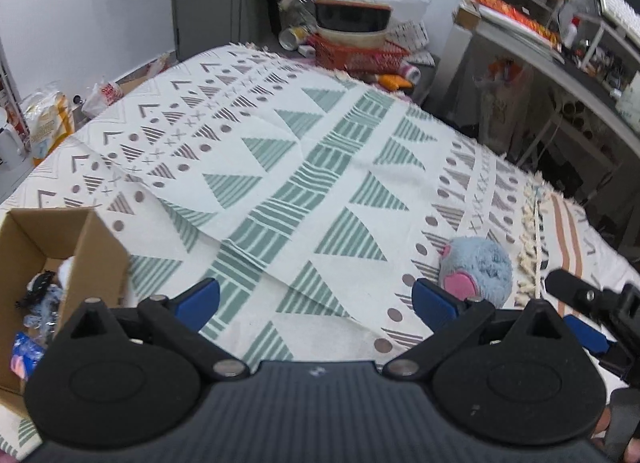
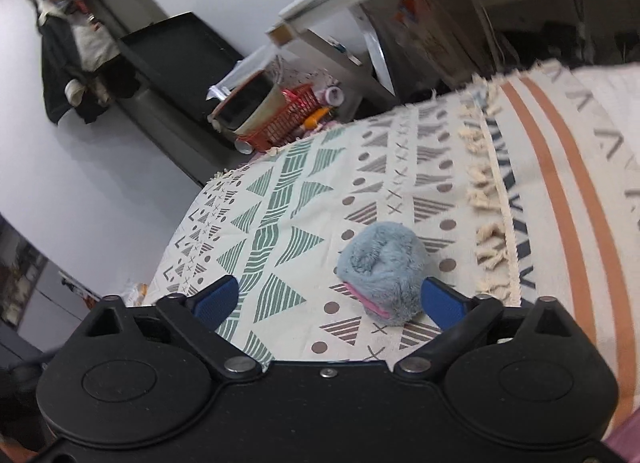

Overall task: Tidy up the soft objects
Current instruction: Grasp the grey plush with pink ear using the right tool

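Note:
A fluffy blue-grey plush toy with pink patches (image 1: 476, 267) lies on the patterned cloth (image 1: 280, 167) at the right. My left gripper (image 1: 316, 303) is open and empty above the cloth, the toy just past its right finger. A cardboard box (image 1: 52, 247) at the left holds several small soft items. In the right wrist view the plush toy (image 2: 382, 271) lies just inside the right finger of my open, empty right gripper (image 2: 330, 301). The right gripper also shows in the left wrist view (image 1: 588, 303) at the far right edge.
A fringed cloth with orange stripes (image 2: 568, 191) lies to the right. A red basket with stacked bowls (image 1: 352, 47) stands beyond the far edge. A cluttered desk (image 1: 560, 47) is at the right. Bags (image 1: 48, 123) sit at the far left.

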The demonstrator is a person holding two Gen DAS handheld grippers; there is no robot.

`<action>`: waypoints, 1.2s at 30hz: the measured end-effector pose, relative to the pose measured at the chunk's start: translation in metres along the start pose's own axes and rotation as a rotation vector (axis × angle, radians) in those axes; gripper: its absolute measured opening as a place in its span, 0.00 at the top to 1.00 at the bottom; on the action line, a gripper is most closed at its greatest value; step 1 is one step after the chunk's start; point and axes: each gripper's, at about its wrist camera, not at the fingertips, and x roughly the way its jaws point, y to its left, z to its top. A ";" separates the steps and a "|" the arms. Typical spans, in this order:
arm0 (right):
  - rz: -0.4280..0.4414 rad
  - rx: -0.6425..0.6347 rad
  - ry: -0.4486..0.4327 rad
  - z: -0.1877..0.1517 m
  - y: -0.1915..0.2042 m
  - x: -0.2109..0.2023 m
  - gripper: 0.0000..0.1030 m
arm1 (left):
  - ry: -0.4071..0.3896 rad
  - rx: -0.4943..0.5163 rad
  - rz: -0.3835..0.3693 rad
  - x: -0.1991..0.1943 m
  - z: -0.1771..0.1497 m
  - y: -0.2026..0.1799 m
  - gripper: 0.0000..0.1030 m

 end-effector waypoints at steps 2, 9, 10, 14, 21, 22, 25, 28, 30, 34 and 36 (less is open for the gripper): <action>0.025 0.053 0.020 0.001 -0.009 0.007 0.18 | 0.002 0.010 0.000 0.009 -0.001 -0.009 0.03; 0.009 0.119 0.047 0.004 -0.029 0.033 0.43 | 0.009 -0.022 -0.049 0.040 0.003 -0.035 0.20; 0.006 0.137 0.051 0.004 -0.034 0.037 0.45 | 0.016 -0.031 -0.063 0.046 0.004 -0.039 0.25; -0.004 0.201 0.063 0.006 -0.049 0.050 0.57 | 0.043 -0.046 -0.101 0.068 0.006 -0.055 0.42; -0.017 0.281 0.096 0.006 -0.066 0.071 0.64 | 0.086 -0.072 -0.191 0.102 0.005 -0.079 0.55; -0.015 0.288 0.099 0.005 -0.068 0.073 0.64 | 0.092 -0.078 -0.203 0.106 0.005 -0.082 0.55; -0.028 0.325 0.103 0.004 -0.075 0.078 0.64 | 0.116 -0.088 -0.234 0.117 0.006 -0.089 0.57; -0.022 0.371 0.109 0.002 -0.081 0.081 0.66 | 0.132 -0.110 -0.254 0.127 0.007 -0.094 0.57; -0.023 0.381 0.110 0.000 -0.082 0.082 0.68 | 0.152 -0.117 -0.262 0.135 0.007 -0.096 0.58; -0.022 0.400 0.117 -0.002 -0.086 0.085 0.72 | 0.194 -0.181 -0.323 0.146 0.006 -0.093 0.77; -0.014 0.394 0.114 -0.002 -0.087 0.084 0.75 | 0.196 -0.176 -0.321 0.142 0.007 -0.093 0.81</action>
